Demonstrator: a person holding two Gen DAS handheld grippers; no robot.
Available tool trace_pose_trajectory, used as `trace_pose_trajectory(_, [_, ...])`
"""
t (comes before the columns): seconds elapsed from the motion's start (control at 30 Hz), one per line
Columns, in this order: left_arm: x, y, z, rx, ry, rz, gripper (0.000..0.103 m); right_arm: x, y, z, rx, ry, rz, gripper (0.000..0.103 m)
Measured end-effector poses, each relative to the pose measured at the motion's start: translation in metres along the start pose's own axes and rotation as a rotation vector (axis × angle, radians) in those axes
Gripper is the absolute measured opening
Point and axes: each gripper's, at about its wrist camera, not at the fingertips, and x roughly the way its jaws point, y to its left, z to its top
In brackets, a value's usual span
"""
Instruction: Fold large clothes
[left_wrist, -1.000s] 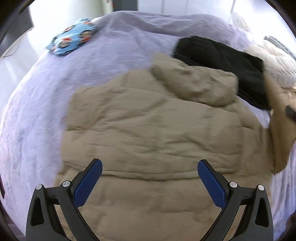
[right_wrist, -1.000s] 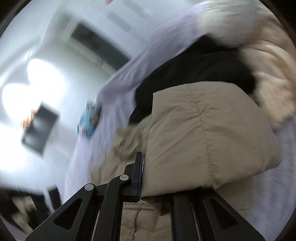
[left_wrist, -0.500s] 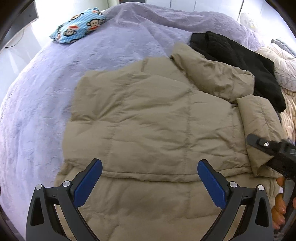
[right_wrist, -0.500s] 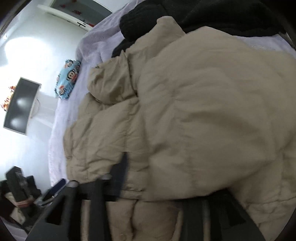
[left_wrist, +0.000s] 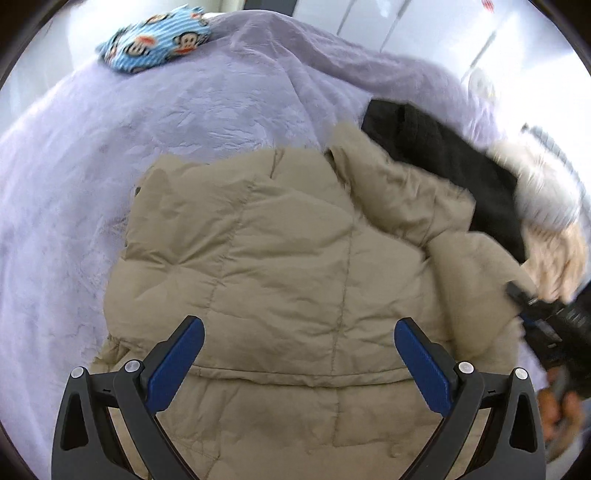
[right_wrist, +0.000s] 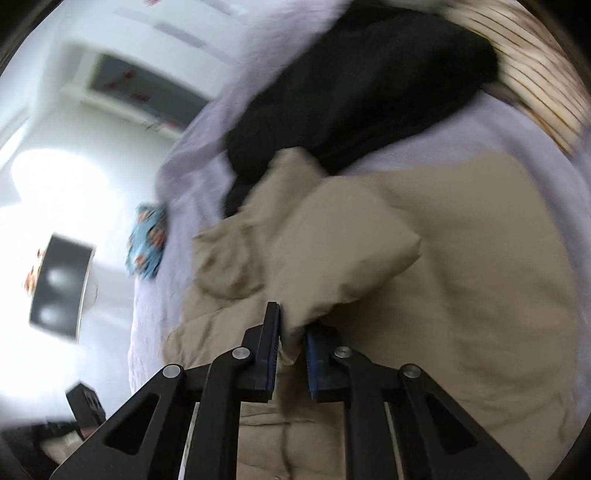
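The tan puffer jacket (left_wrist: 295, 266) was laid flat, quilted side up, on the lavender bedspread (left_wrist: 110, 155), filling the near middle of the bed. Its left edge was seen running clear of everything, with wide bare spread beyond it to the left and toward the far end. Its far edge ended short of the bed's far side. On the right a sleeve (right_wrist: 343, 251) was lifted and folded in over the body. The sleeve's cuff end was pinched between the blue pads of the right gripper (right_wrist: 291, 343); the jaws were closing, nearly together, with fabric between them. In the left wrist view the right gripper (left_wrist: 543, 317) was seen at the jacket's right edge, a hand (left_wrist: 561, 413) behind it.

The left gripper (left_wrist: 299, 354) was held above the jacket's lower panel, jaws spread wide, nothing between them, the pads not seen touching cloth.

The right side was crowded: a black garment (left_wrist: 454, 166) lay against the jacket's upper right corner, and a cream fleecy item (left_wrist: 546, 206) was piled just beyond it. A blue monkey-print pillow (left_wrist: 155, 40) sat at the far left edge, well apart from the jacket. A dark screen (right_wrist: 59, 288) was seen on the wall past the bed, blurred.
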Motion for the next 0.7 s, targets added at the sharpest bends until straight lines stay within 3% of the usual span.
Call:
trace_pose_trajectory(0.1, [-0.009,0.016,0.006,-0.071,-0.008,-0.098,0.103,0.036,0.052,-0.007,-0.182,0.103,0.010,0.015])
trace_pose_trajectory(0.17, [-0.013,0.026,0.009,-0.100,-0.011,-0.139,0.103,0.059,0.075,-0.021,-0.266,0.183,-0.026,0.021])
trace_pose_trajectory(0.2, [-0.013,0.029,0.011,-0.113,-0.006,-0.161,0.103,0.068,0.082,-0.030,-0.294,0.221,-0.038,0.030])
trace_pose_trajectory(0.23, [-0.013,0.031,0.012,-0.129,0.006,-0.185,0.103,0.073,0.084,-0.035,-0.302,0.242,-0.038,0.054])
trace_pose_trajectory(0.27, [-0.011,0.032,0.013,-0.146,0.025,-0.217,0.103,0.075,0.085,-0.042,-0.301,0.265,-0.025,0.069])
trace_pose_trajectory(0.37, [-0.004,0.026,0.013,-0.155,0.071,-0.289,0.103,0.060,0.071,-0.053,-0.256,0.290,0.001,0.069])
trace_pose_trajectory(0.5, [0.020,0.004,0.009,-0.077,0.107,-0.250,0.103,0.017,0.000,-0.054,-0.063,0.270,-0.079,0.069])
trace_pose_trajectory(0.57, [0.035,-0.008,0.007,-0.039,0.144,-0.224,0.090,-0.009,-0.048,-0.052,0.084,0.241,-0.102,0.069])
trace_pose_trajectory(0.6, [0.043,-0.013,0.006,-0.022,0.165,-0.222,0.076,-0.021,-0.062,-0.054,0.133,0.221,-0.112,0.069])
trace_pose_trajectory(0.7, [0.062,-0.022,0.002,0.001,0.215,-0.242,0.016,-0.052,-0.114,-0.049,0.306,0.126,-0.119,0.069])
